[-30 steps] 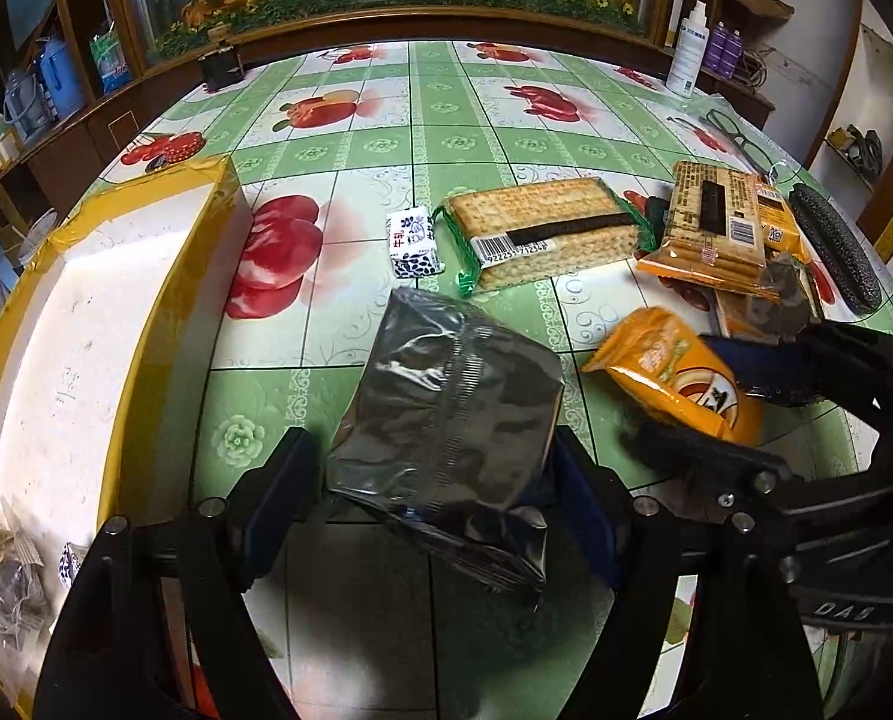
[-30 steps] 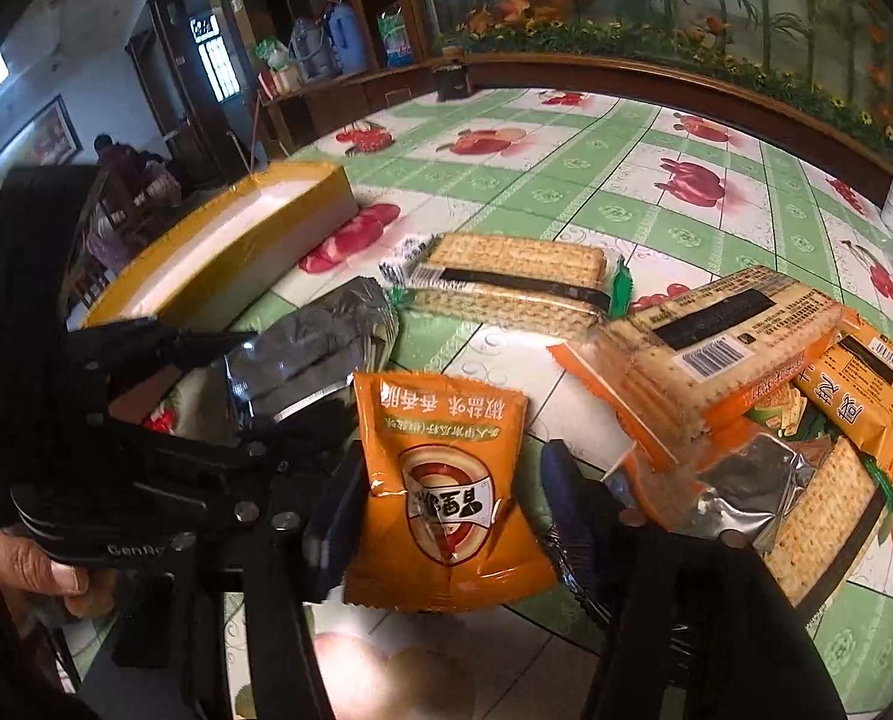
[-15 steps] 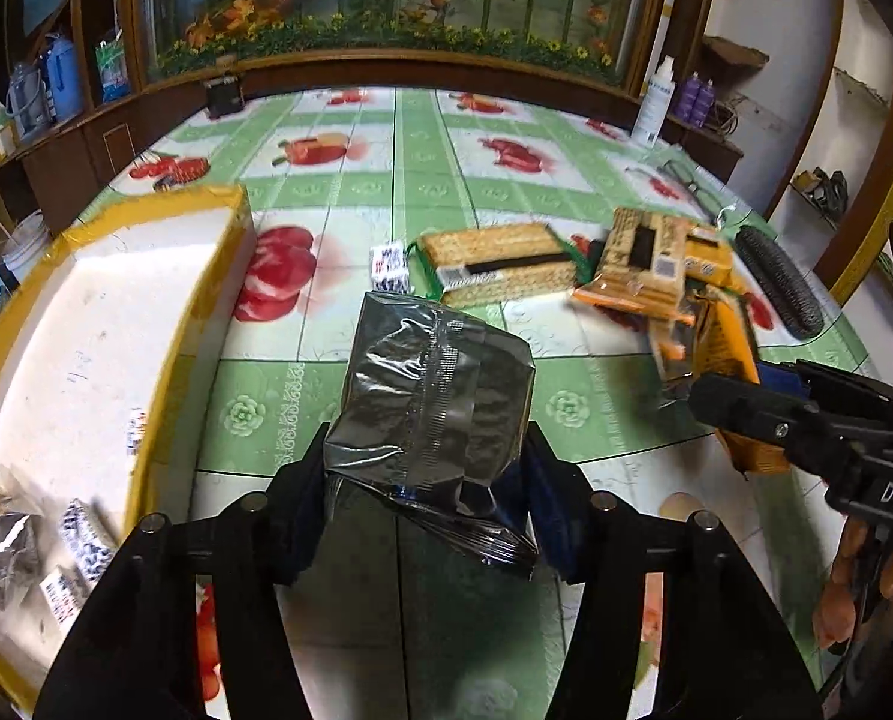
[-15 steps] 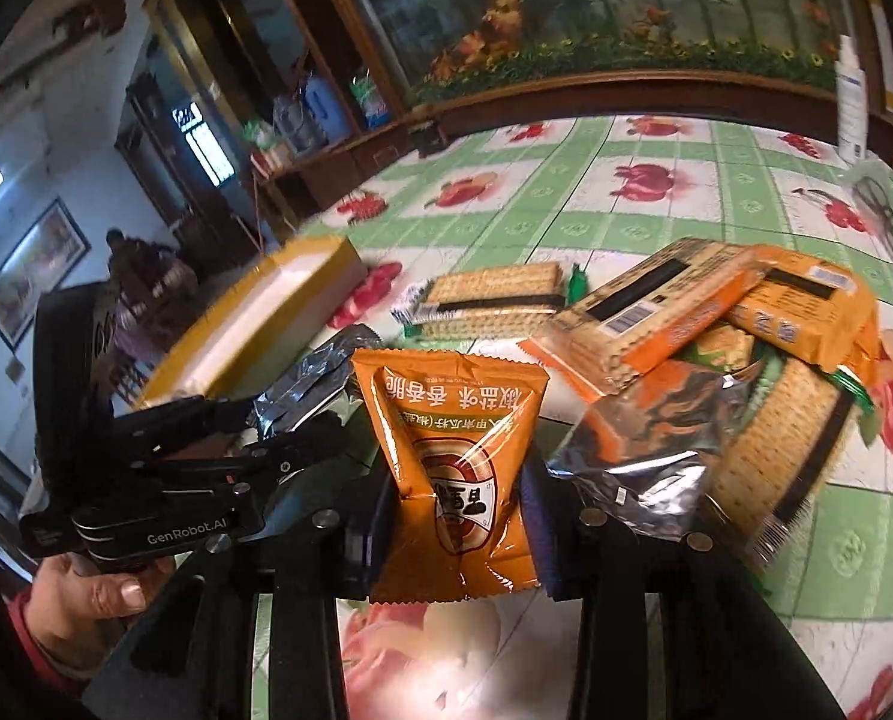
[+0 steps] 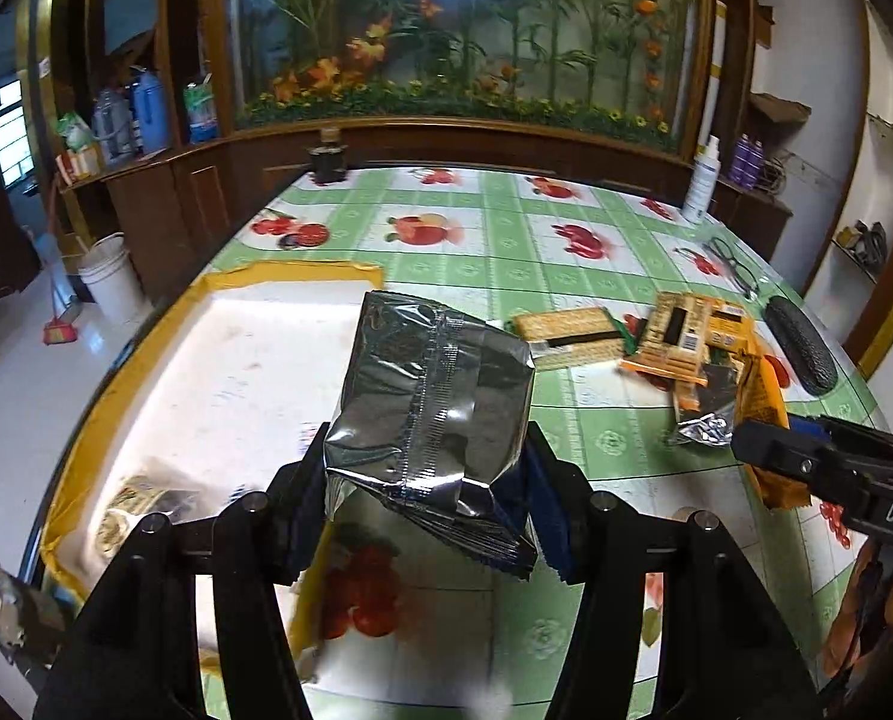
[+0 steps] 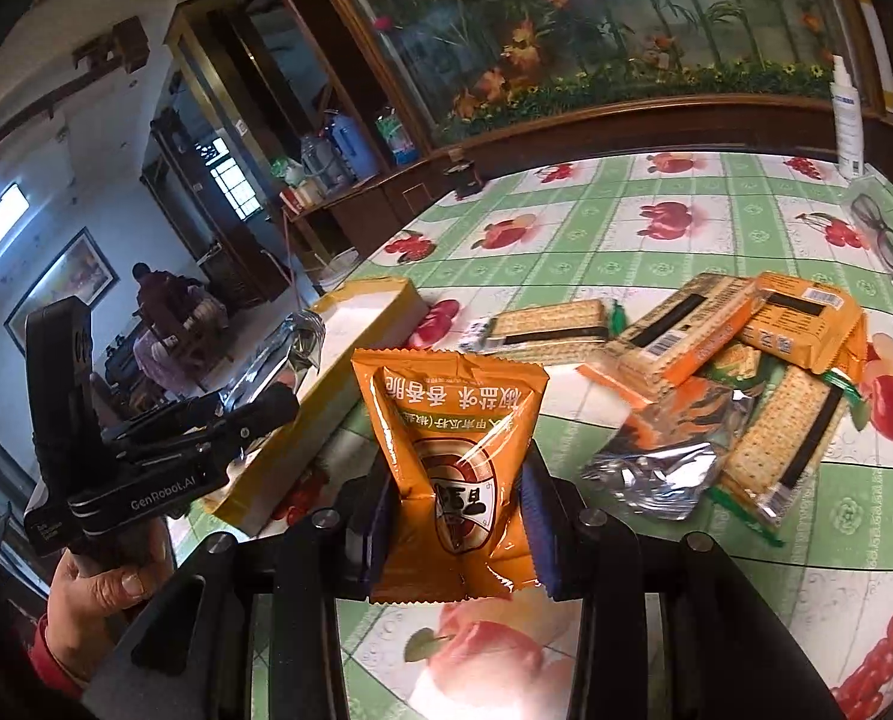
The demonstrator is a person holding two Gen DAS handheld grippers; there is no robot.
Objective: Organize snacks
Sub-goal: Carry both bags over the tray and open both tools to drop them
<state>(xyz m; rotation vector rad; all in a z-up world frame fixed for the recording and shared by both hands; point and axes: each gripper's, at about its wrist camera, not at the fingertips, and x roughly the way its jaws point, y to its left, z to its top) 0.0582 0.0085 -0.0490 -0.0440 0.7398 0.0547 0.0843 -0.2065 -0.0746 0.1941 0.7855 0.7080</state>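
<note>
While the left tongs [image 5: 428, 501] pinch a silver bag [image 5: 431, 405] above the yellow-rimmed tray [image 5: 230, 372], the right tongs [image 6: 455, 525] clamp an orange packet [image 6: 455, 450] clear of the table [image 6: 686, 228]. Both closed in on their bags within the last second. Cloth: green checks, fruit prints. Mid-table: cracker packs [image 6: 728, 348] heaped, spectacles [image 6: 881, 234] beyond. Far edge: white bottle [image 5: 703, 180], wooden cabinets, planted glass tank [image 5: 464, 36].

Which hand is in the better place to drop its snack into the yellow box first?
The left. Its tool holds the silver packet right at the yellow box, partly over it. The right tool, gripping the orange packet, is farther to the side, with the left tool between it and the box.
</note>
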